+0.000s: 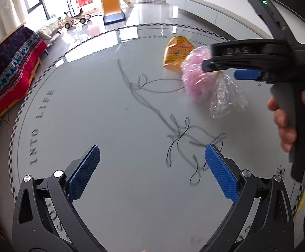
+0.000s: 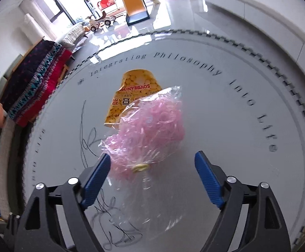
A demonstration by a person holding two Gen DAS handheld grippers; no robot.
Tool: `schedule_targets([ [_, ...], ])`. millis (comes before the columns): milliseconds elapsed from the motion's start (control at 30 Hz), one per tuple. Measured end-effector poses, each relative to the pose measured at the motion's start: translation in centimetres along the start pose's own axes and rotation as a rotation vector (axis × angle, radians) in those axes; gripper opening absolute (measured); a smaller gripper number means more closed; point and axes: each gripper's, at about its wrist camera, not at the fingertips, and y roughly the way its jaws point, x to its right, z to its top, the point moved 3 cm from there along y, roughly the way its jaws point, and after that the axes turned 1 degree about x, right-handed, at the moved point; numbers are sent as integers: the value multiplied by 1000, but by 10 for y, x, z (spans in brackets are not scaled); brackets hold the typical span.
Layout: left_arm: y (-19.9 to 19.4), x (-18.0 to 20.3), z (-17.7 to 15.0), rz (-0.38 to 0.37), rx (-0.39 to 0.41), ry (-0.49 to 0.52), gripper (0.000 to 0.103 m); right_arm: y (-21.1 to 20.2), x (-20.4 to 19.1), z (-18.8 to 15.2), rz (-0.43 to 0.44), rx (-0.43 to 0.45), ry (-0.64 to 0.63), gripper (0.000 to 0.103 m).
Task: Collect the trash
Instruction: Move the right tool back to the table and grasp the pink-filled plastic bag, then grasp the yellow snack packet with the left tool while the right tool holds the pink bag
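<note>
A clear plastic bag of pink shreds lies on the round grey table, tied with a yellow band. It also shows in the left wrist view. A yellow soybean milk pouch lies flat just behind it, and also shows in the left wrist view. My right gripper is open, with the bag's tied neck between its blue fingers. In the left wrist view its black body hangs over the bag. My left gripper is open and empty above bare table.
The table carries a drawn flower line and lettering around its checkered rim. A sofa with a red and dark blanket stands at the left. A yellow slide and toy cars stand on the glossy floor behind.
</note>
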Motion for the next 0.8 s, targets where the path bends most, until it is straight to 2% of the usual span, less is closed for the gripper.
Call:
schedule_targets([
  [33,3,3,4,-3,-1,5,97,3,-1,2,12,-5,-4,81],
  [67,6,6,10,-8,0,9,97,4,-1,3,23,-4,-18,61],
  [100,8,8,15,-13,2,11,97,3,-3,3,42,-2,-30,33],
  [133,9,9,19,-15,3,13,97,1,-4,2,79,-14,-34,33],
  [200,15,14,30,-21,3,18,97,-7,-3,2,76,9,-48,25],
  [300,24,24,44,-35,-3,38,97,-33,10,3,45,91,-58,25],
  [400,33,35,59,-19,10,69,97,-50,30,12,22,126,-38,25],
  [567,50,42,82,-42,10,43,97,-52,62,38,-53,156,-29,25],
  [800,92,46,131,-94,-13,-11,97,-47,93,66,-128,197,-16,25],
])
